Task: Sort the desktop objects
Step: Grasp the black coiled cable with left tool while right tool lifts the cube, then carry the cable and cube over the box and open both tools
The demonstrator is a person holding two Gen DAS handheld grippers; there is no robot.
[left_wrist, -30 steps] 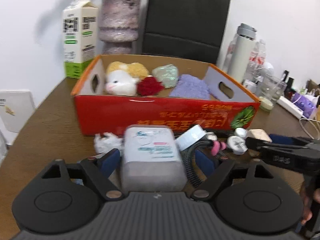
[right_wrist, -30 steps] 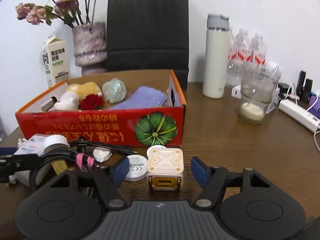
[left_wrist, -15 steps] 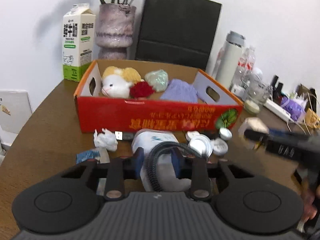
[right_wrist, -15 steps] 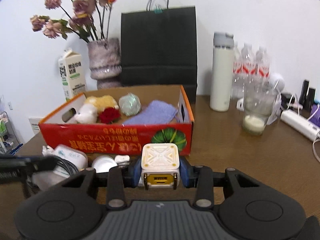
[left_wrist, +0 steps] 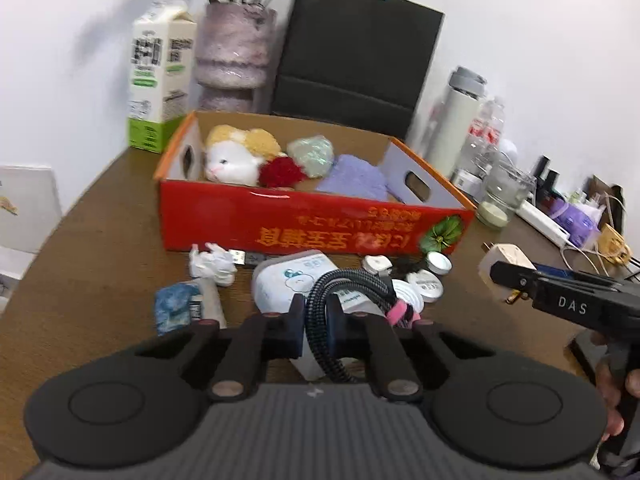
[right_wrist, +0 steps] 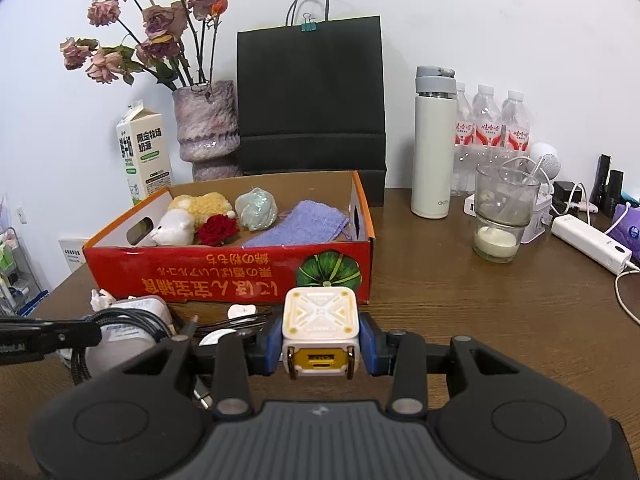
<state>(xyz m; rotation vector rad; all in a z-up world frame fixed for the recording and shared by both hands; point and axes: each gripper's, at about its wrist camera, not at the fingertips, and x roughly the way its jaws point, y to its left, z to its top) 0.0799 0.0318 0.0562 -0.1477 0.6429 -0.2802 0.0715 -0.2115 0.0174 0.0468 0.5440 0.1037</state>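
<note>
My left gripper point(left_wrist: 316, 322) is shut on a coiled black braided cable point(left_wrist: 344, 284) with a pink tie, held above the clutter in front of the red cardboard box point(left_wrist: 304, 224). My right gripper point(right_wrist: 319, 346) is shut on a cream cube charger point(right_wrist: 318, 326) and holds it off the table before the box point(right_wrist: 240, 276). The charger also shows in the left wrist view point(left_wrist: 505, 270). The box holds a plush toy point(left_wrist: 236, 156), a red rose, a green ball and a purple cloth point(left_wrist: 354, 178).
On the table by the box lie a white pouch point(left_wrist: 288, 284), crumpled paper point(left_wrist: 212, 266), a blue packet point(left_wrist: 174, 308) and small round tins point(left_wrist: 428, 282). Behind stand a milk carton point(right_wrist: 144, 152), vase point(right_wrist: 208, 128), black bag point(right_wrist: 312, 96), thermos point(right_wrist: 434, 144), bottles, glass point(right_wrist: 500, 216) and power strip point(right_wrist: 590, 242).
My left gripper closed on the cable and lifted it off the white pouch. My right gripper closed on the cube charger and raised it from the table.
</note>
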